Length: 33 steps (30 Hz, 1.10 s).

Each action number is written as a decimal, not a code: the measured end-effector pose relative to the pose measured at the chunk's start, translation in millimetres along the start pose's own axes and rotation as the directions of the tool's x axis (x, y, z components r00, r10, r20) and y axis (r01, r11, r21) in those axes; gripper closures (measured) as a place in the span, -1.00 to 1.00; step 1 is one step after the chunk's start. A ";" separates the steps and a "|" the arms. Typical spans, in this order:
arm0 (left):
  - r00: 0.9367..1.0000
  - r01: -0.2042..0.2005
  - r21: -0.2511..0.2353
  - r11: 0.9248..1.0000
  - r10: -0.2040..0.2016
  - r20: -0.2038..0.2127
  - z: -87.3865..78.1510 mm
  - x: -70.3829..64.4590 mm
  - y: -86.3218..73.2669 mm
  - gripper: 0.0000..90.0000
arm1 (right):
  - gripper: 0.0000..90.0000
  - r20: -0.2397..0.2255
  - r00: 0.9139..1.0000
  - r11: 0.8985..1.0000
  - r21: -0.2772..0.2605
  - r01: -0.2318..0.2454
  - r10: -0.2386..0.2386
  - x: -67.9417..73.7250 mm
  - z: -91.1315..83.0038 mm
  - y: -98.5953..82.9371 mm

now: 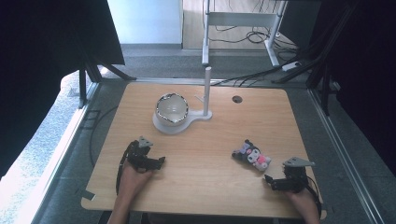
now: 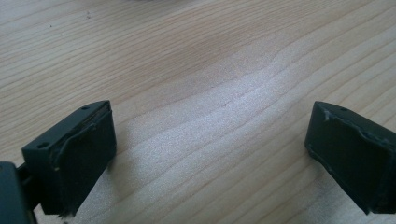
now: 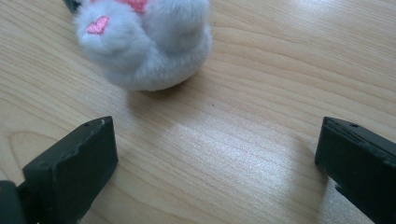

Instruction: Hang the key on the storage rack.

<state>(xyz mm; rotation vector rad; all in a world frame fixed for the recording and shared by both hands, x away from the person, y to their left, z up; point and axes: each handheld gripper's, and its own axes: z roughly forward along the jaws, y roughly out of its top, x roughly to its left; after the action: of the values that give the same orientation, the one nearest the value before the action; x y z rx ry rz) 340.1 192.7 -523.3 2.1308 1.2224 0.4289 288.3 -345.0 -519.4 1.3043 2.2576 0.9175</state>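
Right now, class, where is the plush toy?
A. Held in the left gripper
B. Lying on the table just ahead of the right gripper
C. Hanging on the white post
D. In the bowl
B: the plush toy lies on the table, just ahead of the open right gripper.

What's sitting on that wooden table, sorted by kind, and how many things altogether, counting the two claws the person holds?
Plush toy: 1
Bowl: 1
White stand with upright post: 1
Hand-held claws: 2, the left claw and the right claw, both with jaws apart
Total: 5
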 end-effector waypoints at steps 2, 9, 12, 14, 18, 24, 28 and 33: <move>1.000 0.000 0.000 1.000 0.000 0.000 0.0 0.0 0.0 -0.96 | -1.00 0.000 1.000 1.000 0.000 0.000 0.000 0.0 0.0 0.0; 1.000 0.000 0.000 1.000 0.000 0.000 0.0 0.0 0.0 -0.96 | -1.00 0.000 1.000 1.000 0.000 0.000 0.000 0.0 0.0 0.0; 1.000 0.000 0.000 1.000 0.000 0.000 0.0 0.0 0.0 -0.96 | -1.00 0.000 1.000 1.000 0.000 0.000 0.000 -0.1 0.0 0.0; 1.000 0.000 0.000 1.000 0.000 0.000 0.0 0.0 0.0 -0.96 | -1.00 0.000 1.000 1.000 0.000 0.000 0.000 -0.1 0.0 0.0; 1.000 0.000 0.000 1.000 0.000 -0.001 0.1 0.0 0.0 -0.96 | -1.00 0.000 1.000 1.000 0.000 0.000 0.000 -0.1 0.0 0.0; 1.000 0.001 0.000 1.000 -0.001 0.000 0.1 0.0 0.1 -0.96 | -1.00 -0.004 1.000 1.000 0.000 0.003 -0.003 -0.4 0.1 0.2; 1.000 0.001 0.000 1.000 -0.001 -0.001 0.1 0.0 0.1 -0.96 | -1.00 -0.011 1.000 1.000 0.000 0.010 -0.010 -1.3 0.4 0.6; 1.000 0.001 0.000 1.000 -0.001 0.000 0.1 0.0 0.1 -0.96 | -1.00 -0.020 1.000 1.000 0.015 0.015 -0.014 -1.9 -0.3 2.0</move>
<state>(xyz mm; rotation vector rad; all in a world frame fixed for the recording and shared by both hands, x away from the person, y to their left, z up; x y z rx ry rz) 340.1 192.7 -523.3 2.1304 1.2233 0.4291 290.3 -346.0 -517.8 1.2893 2.2905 0.9140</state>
